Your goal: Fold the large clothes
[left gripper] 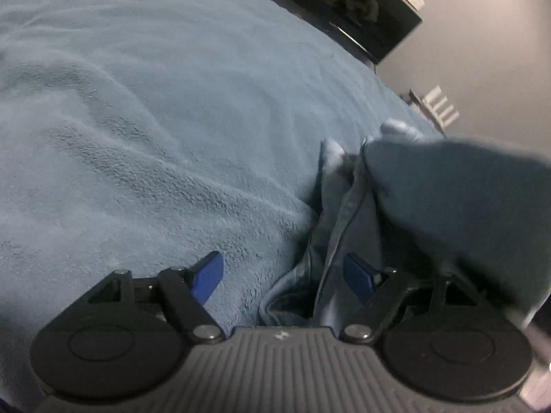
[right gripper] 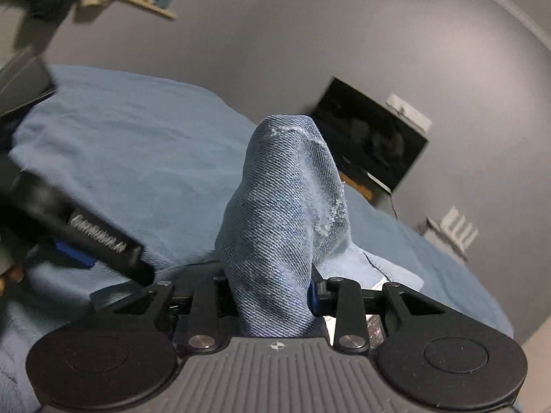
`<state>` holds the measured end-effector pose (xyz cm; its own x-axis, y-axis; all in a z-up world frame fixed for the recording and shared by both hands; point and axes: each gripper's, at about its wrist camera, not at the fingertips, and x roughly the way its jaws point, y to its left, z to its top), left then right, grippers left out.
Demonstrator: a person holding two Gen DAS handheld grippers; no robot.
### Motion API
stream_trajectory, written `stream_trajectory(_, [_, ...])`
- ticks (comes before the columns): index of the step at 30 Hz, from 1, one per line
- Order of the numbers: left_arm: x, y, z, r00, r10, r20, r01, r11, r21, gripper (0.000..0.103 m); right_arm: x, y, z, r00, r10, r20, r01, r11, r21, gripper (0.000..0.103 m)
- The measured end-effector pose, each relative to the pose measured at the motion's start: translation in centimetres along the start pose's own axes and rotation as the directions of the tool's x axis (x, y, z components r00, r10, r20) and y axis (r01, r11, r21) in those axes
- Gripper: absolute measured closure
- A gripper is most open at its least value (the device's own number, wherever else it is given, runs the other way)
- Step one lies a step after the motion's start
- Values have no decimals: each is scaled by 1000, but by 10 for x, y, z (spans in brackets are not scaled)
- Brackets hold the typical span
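Pale grey walls (right gripper: 275, 51) behind a bed under a fleecy light-blue blanket (left gripper: 155, 120). Through the left wrist camera: left gripper (left gripper: 282, 278) with blue pads (left gripper: 206, 280) spread wide, gripping nothing, low over blanket, denim jeans (left gripper: 339, 227) bunched between its fingers and trailing away. Only through the right wrist camera: right gripper (right gripper: 275, 296) pinched on a raised fold of those jeans, lifted clear above the bed, plus the other black tool at left. Dark screen (right gripper: 372, 137) against the wall in both.
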<state>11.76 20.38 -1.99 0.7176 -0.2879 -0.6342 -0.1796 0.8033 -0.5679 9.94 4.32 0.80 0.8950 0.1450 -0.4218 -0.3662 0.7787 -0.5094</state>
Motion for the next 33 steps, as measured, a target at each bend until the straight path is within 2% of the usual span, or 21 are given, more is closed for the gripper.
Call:
stream_trajectory(1, [-3,0,1,1000,1,16,-1,1000,-12,26,12,12,5,1000,12,-7,-12,999,-39,69])
stream_trajectory(4, [-23,2,2,993,9,115,-1,998,-64,26,19,37,-12,997,52,-50,-59,987,-151,66])
stream_trajectory(6, [-37,2,4,979,-54,198,71,994,-79,26,21,49,-17,996,70,-47,-77,984,-162,63])
stream_trajectory(8, [-49,-6,4,958,-133,252,149,988,-44,26,26,55,-16,995,91,-38,-95,988,-126,60])
stream_trajectory(10, [-56,-18,1,932,-229,283,229,973,33,26,27,49,-16,989,145,-34,-146,988,-50,51])
stream_trajectory(12, [-59,-33,-3,916,-296,272,275,955,111,26,20,37,-20,967,253,-3,-253,966,46,34])
stream_trajectory(13, [-59,-41,-7,912,-320,255,289,945,151,26,16,28,-21,947,321,23,-321,942,101,30])
stream_trajectory(14, [-56,-48,-9,916,-326,234,286,940,189,26,12,19,-21,934,355,41,-358,924,134,27])
stream_trajectory(15, [-52,-56,-12,933,-294,207,245,942,229,26,5,10,-24,924,379,59,-383,910,155,27])
stream_trajectory(17, [-37,-65,-18,971,-177,158,126,949,288,33,-6,-6,-31,909,409,80,-416,887,199,28])
stream_trajectory(19, [-20,-59,-20,990,-102,94,75,962,263,34,-17,-25,-38,904,417,94,-427,872,237,30])
stream_trajectory(21, [-10,-48,-17,996,-83,43,74,981,181,34,-28,-48,-48,900,421,109,-434,852,293,30])
stream_trajectory(23, [-10,-44,-15,998,-59,31,53,986,161,34,-33,-72,-56,907,401,126,-419,829,371,30])
stream_trajectory(25, [-4,-51,-13,1000,-5,30,-1,983,182,34,-32,-97,-64,925,354,136,-375,796,475,30])
stream_trajectory(28, [-1,-53,-15,1000,12,10,-14,982,186,34,7,-136,-64,963,258,78,-253,767,590,33])
stream_trajectory(29, [1,-54,-15,1000,13,9,-14,982,190,34,23,-147,-63,969,240,55,-223,765,604,36])
stream_trajectory(30, [-1,-54,-15,1000,16,10,-18,981,195,34,33,-156,-65,974,222,31,-194,766,613,44])
stream_trajectory(31, [1,-54,-13,1000,23,11,-24,978,205,34,46,-160,-65,976,217,10,-176,763,622,48])
stream_trajectory(33, [8,-52,-10,999,33,6,-34,976,214,34,63,-163,-69,971,237,-16,-174,756,631,63])
